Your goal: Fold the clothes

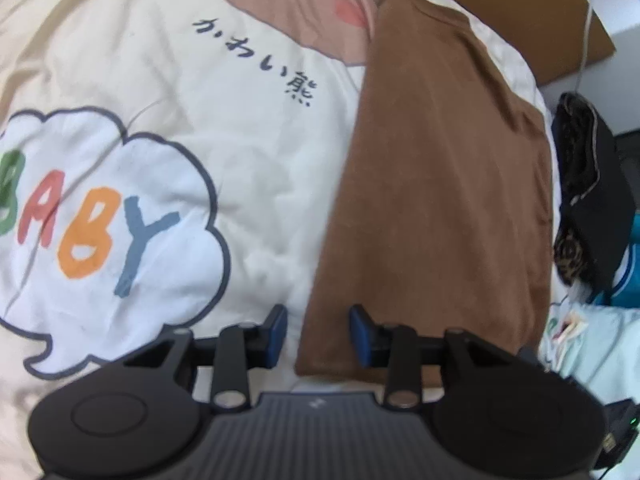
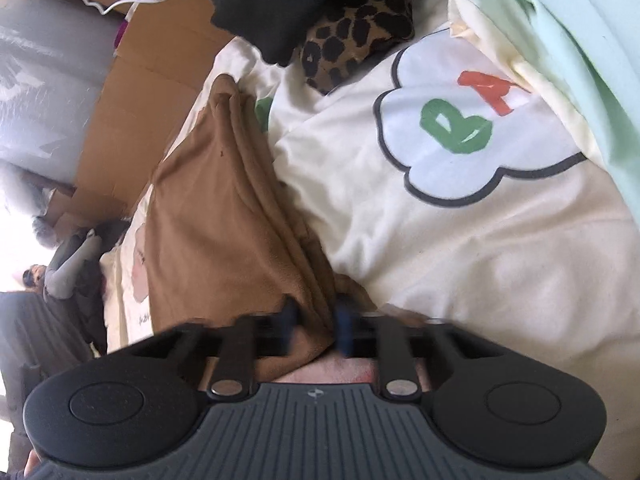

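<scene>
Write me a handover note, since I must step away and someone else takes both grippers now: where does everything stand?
Left gripper: open, holding nothing, its fingers straddling the near left edge of the brown fabric garment.
Right gripper: shut on a bunched fold of that garment.
The garment lies as a long narrow strip on the cream cartoon-print quilt, apparently already folded lengthwise.
A black and leopard-print clothing pile sits beyond it.
Left: probably fold the strip end to end, then set it aside.
</scene>
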A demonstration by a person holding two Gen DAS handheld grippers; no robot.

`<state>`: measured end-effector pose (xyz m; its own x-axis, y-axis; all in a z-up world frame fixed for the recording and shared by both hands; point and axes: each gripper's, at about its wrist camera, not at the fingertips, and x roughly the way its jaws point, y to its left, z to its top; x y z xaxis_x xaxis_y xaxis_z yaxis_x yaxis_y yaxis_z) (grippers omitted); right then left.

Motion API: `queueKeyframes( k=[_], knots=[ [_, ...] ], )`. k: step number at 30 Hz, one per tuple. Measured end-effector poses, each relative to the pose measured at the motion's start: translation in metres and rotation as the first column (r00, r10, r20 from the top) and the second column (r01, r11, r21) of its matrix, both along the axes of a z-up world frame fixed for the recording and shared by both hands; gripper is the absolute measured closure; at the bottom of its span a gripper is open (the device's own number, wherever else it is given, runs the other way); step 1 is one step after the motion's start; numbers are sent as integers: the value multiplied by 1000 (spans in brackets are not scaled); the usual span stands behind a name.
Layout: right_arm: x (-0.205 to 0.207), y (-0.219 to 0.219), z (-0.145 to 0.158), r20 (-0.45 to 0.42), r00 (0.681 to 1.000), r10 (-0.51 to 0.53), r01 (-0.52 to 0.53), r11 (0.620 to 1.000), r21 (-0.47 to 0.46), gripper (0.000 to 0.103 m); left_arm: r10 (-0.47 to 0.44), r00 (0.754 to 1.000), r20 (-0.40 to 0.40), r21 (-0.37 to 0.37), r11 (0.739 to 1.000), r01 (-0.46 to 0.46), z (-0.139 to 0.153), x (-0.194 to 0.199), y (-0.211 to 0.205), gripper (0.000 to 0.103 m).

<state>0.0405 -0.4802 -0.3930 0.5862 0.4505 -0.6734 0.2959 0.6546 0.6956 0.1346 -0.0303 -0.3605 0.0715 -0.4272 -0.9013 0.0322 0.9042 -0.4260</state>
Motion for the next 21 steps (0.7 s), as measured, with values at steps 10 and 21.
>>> queueKeyframes(
  k=[10, 21],
  knots=[
    [-2, -2, 7, 30, 1000, 1, -2, 999, 37, 79, 11, 999, -34, -84, 996, -14, -2, 4, 15, 75],
    [5, -4, -10, 6, 1000, -14, 14, 998, 57, 67, 74, 991, -112, -219, 971, -98, -23, 11, 14, 67]
  ],
)
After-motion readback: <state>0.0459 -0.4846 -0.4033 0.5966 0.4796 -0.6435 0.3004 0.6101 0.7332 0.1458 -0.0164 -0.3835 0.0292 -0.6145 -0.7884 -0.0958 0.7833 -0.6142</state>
